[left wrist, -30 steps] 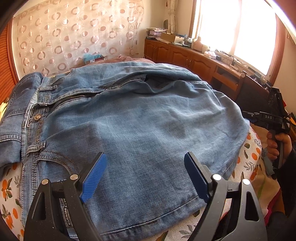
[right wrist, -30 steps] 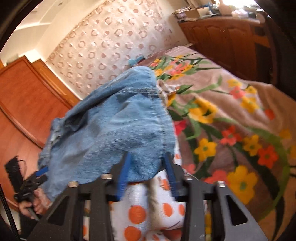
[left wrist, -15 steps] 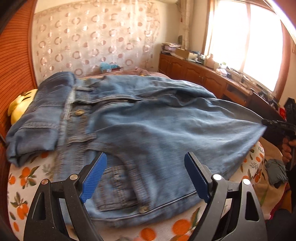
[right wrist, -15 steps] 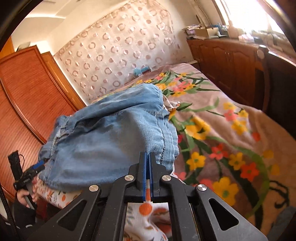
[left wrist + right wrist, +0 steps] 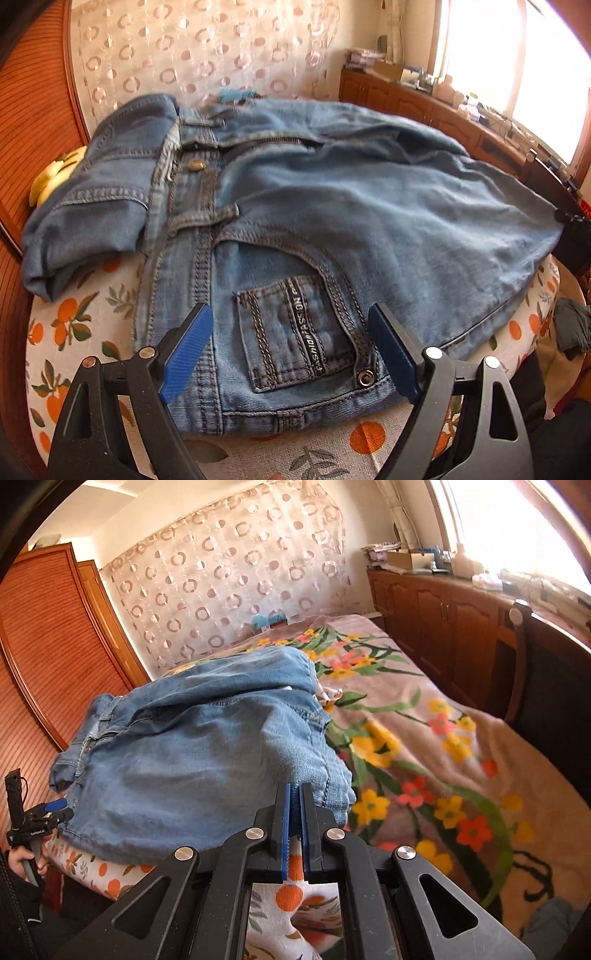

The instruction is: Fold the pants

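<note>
Light blue denim pants (image 5: 332, 206) lie spread across the bed, waistband and button at the left, a back pocket (image 5: 295, 343) near the front edge. My left gripper (image 5: 291, 317) hovers open over that pocket, its blue pads either side of it and not touching. At the far right edge of the denim my right gripper (image 5: 570, 218) shows as a dark tip. In the right wrist view the right gripper (image 5: 294, 790) is shut on the pants' edge (image 5: 192, 753), pulling the cloth into a raised point. The left gripper (image 5: 40, 812) appears at lower left, held by a hand.
An orange-print sheet (image 5: 74, 332) covers the near bed corner; a floral blanket (image 5: 443, 738) covers the rest. A wooden wardrobe (image 5: 44, 646) stands to the left, low wooden cabinets (image 5: 443, 620) and a dark chair (image 5: 535, 672) to the right. A yellow object (image 5: 48, 177) lies beside the pants.
My right gripper closed on the pants' edge and rose, drawing the cloth up. The left gripper slid along the pants to the back pocket near the waistband, staying open.
</note>
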### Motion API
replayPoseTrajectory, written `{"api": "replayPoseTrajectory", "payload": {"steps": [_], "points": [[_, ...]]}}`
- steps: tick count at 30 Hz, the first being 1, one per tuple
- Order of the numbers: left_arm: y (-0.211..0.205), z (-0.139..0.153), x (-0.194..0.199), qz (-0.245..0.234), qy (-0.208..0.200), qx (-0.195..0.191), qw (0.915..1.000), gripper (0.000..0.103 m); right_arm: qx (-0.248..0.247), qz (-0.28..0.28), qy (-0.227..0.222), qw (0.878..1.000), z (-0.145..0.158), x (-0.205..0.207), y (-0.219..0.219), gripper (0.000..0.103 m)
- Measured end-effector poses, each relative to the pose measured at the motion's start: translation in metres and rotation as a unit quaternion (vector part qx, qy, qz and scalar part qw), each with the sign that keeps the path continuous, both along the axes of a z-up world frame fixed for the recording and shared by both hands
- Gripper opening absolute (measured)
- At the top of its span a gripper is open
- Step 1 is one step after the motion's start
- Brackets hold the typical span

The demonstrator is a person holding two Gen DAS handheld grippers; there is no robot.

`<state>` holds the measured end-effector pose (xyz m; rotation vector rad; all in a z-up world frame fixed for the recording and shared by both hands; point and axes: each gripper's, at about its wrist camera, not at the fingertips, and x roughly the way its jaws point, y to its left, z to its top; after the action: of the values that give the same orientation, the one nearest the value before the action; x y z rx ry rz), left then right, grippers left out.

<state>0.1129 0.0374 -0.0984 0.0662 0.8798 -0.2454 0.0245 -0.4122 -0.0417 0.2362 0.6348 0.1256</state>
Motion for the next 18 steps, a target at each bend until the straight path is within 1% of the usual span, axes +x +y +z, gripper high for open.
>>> {"api": "replayPoseTrajectory", "payload": {"steps": [3,5,10,14,18], "points": [[-0.003,-0.001,0.001,-0.003,0.002,0.005,1.0,0.086,-0.008,0.002,-0.004,1.0,0.001,-0.002,0.003,0.009],[-0.005,-0.005,0.002,-0.011,0.015,0.003,0.9998,0.087,-0.01,0.004,-0.007,1.0,0.001,-0.003,0.005,0.009],[-0.008,-0.008,0.002,-0.018,0.008,0.01,0.9998,0.09,-0.01,0.01,-0.011,1.0,0.0,-0.002,0.008,0.011],[-0.009,-0.01,-0.001,-0.018,-0.01,0.009,0.9998,0.093,-0.011,0.021,-0.007,1.0,-0.004,0.002,0.011,0.012],[-0.009,-0.01,0.0,-0.013,-0.009,0.007,0.9998,0.093,-0.014,0.032,-0.003,0.999,-0.007,0.006,0.016,0.014]]}}
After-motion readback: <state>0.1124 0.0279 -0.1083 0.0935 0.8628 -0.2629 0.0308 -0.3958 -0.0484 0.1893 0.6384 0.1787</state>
